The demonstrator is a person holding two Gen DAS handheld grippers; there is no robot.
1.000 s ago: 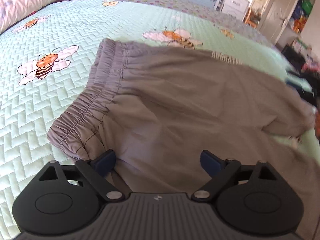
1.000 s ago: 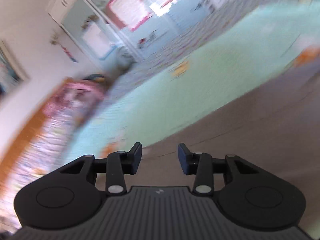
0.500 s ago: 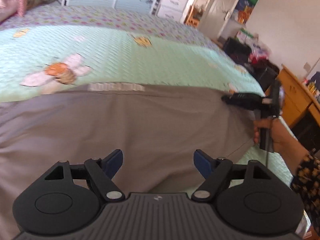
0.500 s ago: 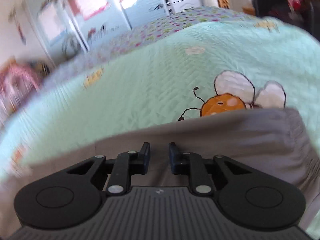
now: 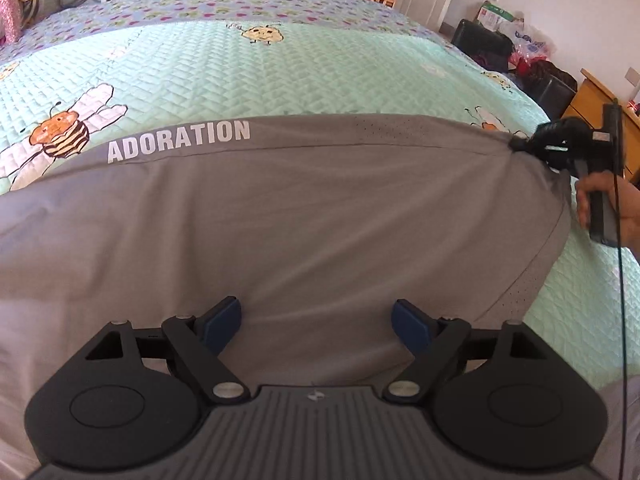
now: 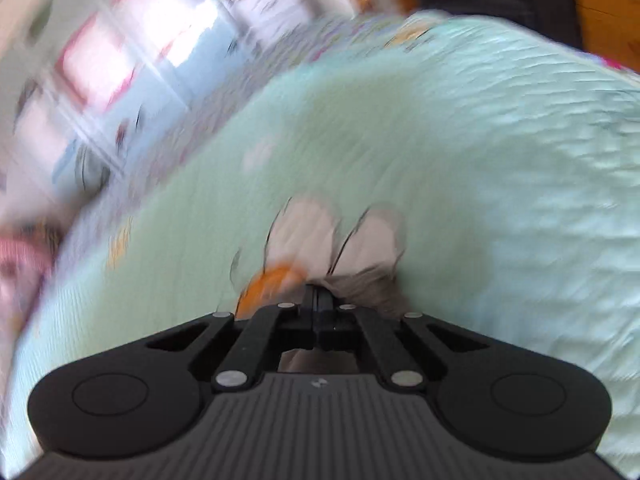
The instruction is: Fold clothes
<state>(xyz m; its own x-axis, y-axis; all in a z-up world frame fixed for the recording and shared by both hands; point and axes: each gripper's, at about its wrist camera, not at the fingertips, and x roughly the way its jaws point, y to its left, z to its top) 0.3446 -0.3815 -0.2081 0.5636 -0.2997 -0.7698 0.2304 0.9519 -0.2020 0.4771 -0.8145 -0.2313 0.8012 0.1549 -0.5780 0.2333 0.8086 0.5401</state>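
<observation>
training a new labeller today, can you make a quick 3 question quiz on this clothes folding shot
1. True or false: the left gripper is clamped on the grey garment.
2. What does the right gripper hold? A) a pillow B) a corner of the grey garment C) nothing
3. What word is printed in white on the garment?

Key:
1. False: its jaws stand wide open above the cloth.
2. B: shut on the far right corner, jaws just closed.
3. ADORATION.

one grey garment [image 5: 304, 216], one quilted bedspread [image 5: 280, 72], two grippers: left gripper [image 5: 316, 320], right gripper [image 6: 318, 300], one hand [image 5: 612, 208].
</observation>
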